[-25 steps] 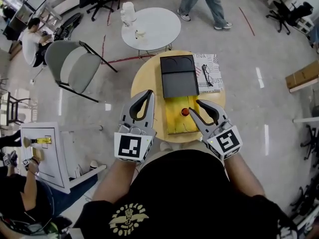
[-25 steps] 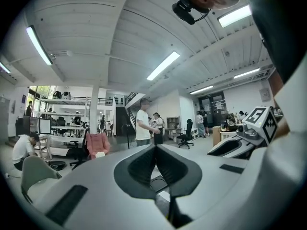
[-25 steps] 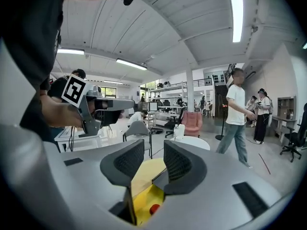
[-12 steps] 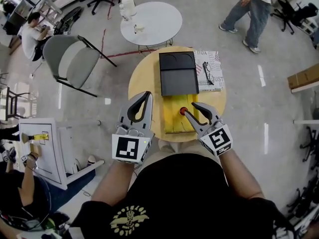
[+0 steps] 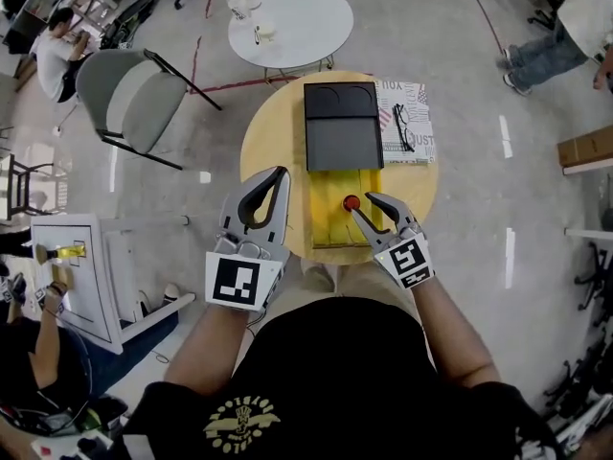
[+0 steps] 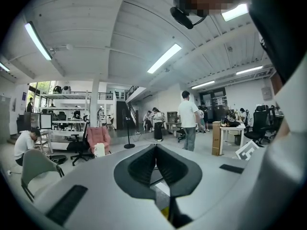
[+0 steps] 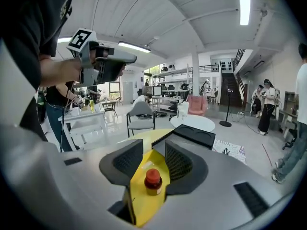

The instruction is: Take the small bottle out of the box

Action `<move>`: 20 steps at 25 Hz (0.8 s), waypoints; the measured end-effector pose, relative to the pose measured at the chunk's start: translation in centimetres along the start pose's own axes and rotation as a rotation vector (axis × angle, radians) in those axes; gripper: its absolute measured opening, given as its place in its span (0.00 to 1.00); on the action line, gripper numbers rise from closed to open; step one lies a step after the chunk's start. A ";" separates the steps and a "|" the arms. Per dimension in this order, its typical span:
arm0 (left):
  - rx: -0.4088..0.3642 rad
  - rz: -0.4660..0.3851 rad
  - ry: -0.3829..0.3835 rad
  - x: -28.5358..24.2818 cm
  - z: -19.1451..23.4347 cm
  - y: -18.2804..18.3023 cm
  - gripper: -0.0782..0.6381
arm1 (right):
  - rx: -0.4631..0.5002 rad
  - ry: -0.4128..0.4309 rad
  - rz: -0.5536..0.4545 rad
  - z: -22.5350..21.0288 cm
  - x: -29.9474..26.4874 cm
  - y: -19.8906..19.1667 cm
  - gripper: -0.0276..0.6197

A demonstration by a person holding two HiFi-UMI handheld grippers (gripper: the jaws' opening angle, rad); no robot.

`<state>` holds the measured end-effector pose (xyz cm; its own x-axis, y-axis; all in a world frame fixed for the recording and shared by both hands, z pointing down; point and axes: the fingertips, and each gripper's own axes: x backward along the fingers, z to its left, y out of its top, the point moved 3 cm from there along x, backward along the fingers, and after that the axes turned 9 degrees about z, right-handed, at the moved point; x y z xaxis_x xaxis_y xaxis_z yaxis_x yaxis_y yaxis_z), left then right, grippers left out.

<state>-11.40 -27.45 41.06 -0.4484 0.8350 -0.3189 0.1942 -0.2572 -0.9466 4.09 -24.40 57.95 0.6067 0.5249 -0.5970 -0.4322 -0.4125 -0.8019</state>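
The small bottle (image 5: 351,202), brown with a red cap, stands upright on the yellow floor of the open box (image 5: 330,228), near the end of the box closest to its black lid (image 5: 342,127), which lies flat on the round wooden bench (image 5: 273,142) beyond the yellow part. The right gripper (image 5: 364,205) reaches in over the box from the person's side with its jaws on either side of the bottle; in the right gripper view the bottle (image 7: 153,181) sits between the two dark ribbed pads with a gap on each side, so the pads are not pressing on it, and the jaws are opening. That view also shows the yellow box (image 7: 139,202) beneath the right gripper (image 7: 152,152) and the black lid (image 7: 189,135) just beyond the jaw tips. The left gripper (image 5: 280,174) is over the left part of the bench, beside the box and not touching it, with its jaws clenched together on nothing; the left gripper view shows the left gripper (image 6: 155,148) with its two pads meeting tip to tip. To the right of the lid lies a printed sheet (image 5: 414,147) with a pair of glasses (image 5: 402,127) on it. Off the bench, a grey chair (image 5: 124,103) and a white round table (image 5: 292,22) stand on the floor
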 end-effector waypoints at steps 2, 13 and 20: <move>0.009 0.002 -0.003 -0.2 -0.2 -0.3 0.13 | -0.015 0.011 0.011 0.2 -0.7 -1.1 0.29; 0.003 0.058 0.001 -0.4 -0.7 -2.4 0.13 | -0.007 0.042 0.093 -0.3 -4.8 -6.0 0.32; 0.012 0.087 0.016 -0.2 0.0 -3.5 0.13 | 0.012 0.045 0.136 -0.2 -7.1 -8.1 0.32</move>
<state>-11.99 -26.71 44.44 -0.4159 0.8172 -0.3990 0.2209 -0.3348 -0.9160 3.39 -24.98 68.69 0.5713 0.4306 -0.6988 -0.5200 -0.4688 -0.7140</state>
